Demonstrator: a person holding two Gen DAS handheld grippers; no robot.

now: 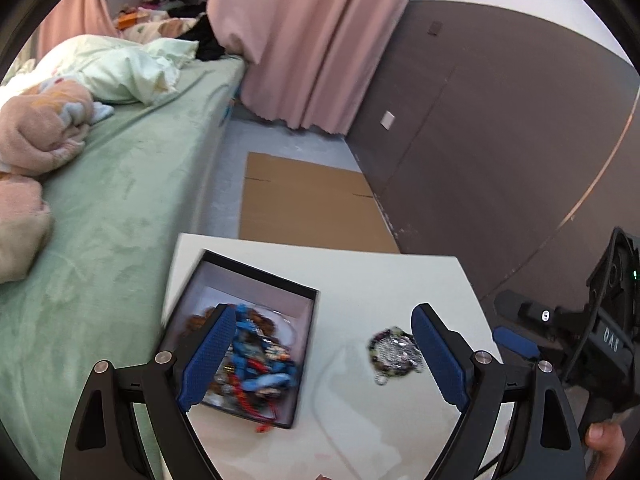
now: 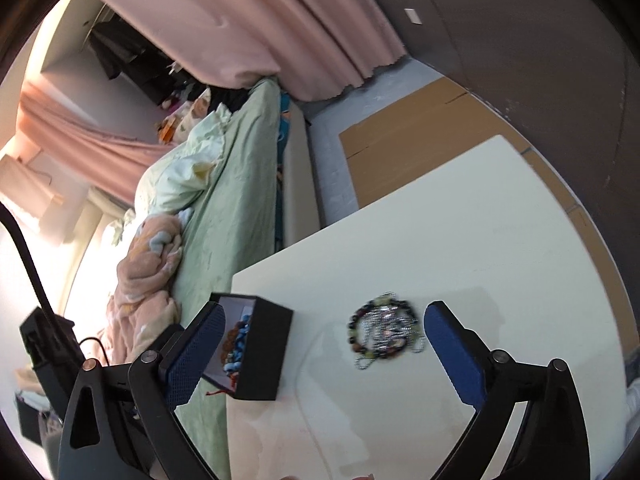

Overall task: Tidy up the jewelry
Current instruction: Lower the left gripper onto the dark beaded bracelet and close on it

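Bed with pale green sheet (image 1: 120,184) seen beside white rectangular table (image 1: 384,280), crumpled pink blanket (image 1: 36,128) lying on it. Flat brown cardboard sheet (image 1: 308,200) laid on floor beyond table. Open black rectangular box (image 1: 308,344) set at table's left edge, filled with blue and red beaded jewelry (image 1: 256,360). Dark beaded bracelet tangled with silver chain (image 2: 382,330) lying on bare table right of box, apart from it. Left gripper (image 1: 324,354): jaws spread wide, nothing held. Right gripper (image 2: 324,354): jaws spread wide, nothing held.

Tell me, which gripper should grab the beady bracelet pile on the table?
Probably the right gripper. Its open jaws already frame the bracelet pile, which lies loose on the white table. The left gripper is open too, but sits nearer the black box.
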